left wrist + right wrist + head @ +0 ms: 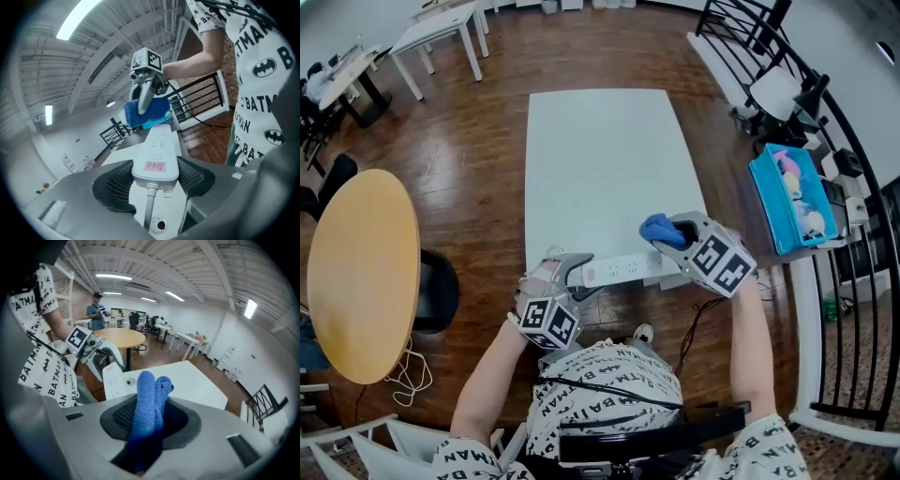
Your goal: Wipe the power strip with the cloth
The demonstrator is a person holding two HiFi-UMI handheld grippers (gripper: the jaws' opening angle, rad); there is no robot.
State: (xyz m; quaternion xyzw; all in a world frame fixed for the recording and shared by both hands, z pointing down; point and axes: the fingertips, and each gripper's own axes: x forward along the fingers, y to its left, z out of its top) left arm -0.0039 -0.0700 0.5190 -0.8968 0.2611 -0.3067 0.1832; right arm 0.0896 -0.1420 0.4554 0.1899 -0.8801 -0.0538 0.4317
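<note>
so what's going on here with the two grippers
A person at a white table works a hand-held gripper in each hand. The left hand-held gripper clamps the cord end of a white power strip. The right hand-held gripper pinches a folded blue cloth by the strip's far end; whether it touches isn't clear.

"BATMAN" repeats across shirt (262,93) — pink label (155,166) on power strip (159,140) unreadable.
</note>
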